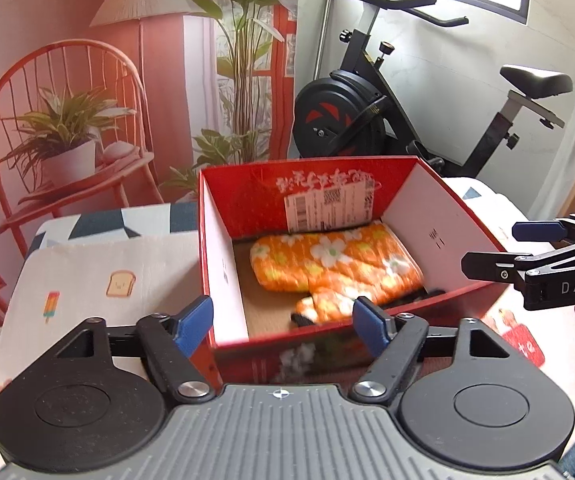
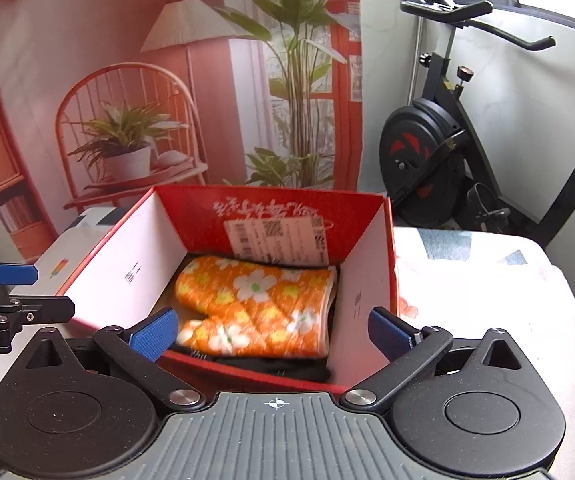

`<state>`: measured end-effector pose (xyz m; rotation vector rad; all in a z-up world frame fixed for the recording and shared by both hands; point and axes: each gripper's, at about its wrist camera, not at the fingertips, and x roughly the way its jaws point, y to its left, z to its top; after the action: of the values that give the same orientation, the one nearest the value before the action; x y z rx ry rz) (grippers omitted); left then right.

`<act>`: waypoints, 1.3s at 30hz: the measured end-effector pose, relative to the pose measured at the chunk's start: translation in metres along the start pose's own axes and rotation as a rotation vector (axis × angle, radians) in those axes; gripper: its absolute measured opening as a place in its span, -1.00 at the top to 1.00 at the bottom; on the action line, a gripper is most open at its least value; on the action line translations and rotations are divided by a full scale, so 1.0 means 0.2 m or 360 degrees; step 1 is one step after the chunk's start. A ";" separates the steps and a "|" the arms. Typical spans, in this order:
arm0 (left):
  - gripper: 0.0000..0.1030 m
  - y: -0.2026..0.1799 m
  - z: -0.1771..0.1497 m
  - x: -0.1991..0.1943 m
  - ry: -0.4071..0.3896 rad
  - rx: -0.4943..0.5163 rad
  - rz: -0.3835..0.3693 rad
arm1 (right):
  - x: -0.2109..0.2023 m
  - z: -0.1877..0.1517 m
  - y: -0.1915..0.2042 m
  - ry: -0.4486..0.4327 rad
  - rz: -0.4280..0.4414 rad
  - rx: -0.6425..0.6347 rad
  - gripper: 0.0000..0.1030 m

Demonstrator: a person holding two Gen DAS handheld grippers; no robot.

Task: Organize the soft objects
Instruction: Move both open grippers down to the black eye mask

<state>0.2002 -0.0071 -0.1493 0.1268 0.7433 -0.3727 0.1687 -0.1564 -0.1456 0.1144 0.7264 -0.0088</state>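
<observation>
- Left wrist view: the left tongs (image 1: 283,326) stand wide open and hold nothing, their blue pads either side of the near wall of the red cardboard box with white inner walls (image 1: 223,264).
- The orange quilted oven mitt with white flowers (image 1: 335,264) lies flat on the box floor against the far wall, a dark soft item (image 1: 427,294) beside it at the near right corner of the box.
- The box sits on the table covered in a white cloth printed with toast and ice lollies (image 1: 87,280), toward its far edge; a push on the near wall would likely slide it further that way.
- The right tongs (image 1: 487,250) hover just off the box's right wall, only slightly parted and empty; a swing inward could tip the light box.
- Right wrist view: the right tongs (image 2: 273,336) look wide open here, empty, over the near rim of the box (image 2: 107,264).
- The mitt (image 2: 255,304) lies over the dark item (image 2: 287,368); pinching through could drag both out together.
- The left tongs (image 2: 27,288) are close by, so the two could collide.
</observation>
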 end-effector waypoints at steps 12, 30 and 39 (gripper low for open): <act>-0.52 -0.08 -0.39 -0.08 0.0130 -0.0076 -0.0143 | -0.12 -0.46 0.07 0.0155 0.0067 -0.0021 -0.96; -0.25 -0.08 -0.67 0.02 0.0203 -0.0352 -0.0172 | -0.12 -0.81 0.08 0.0166 0.0065 0.0018 -0.60; -0.25 -0.08 -0.70 0.07 0.0167 -0.0401 -0.0144 | -0.11 -0.88 0.07 0.0111 0.0074 0.0149 -0.60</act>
<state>0.1140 0.0084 -0.2607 -0.1259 0.8955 -0.3573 0.0359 -0.1246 -0.2593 0.2219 0.7927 0.0058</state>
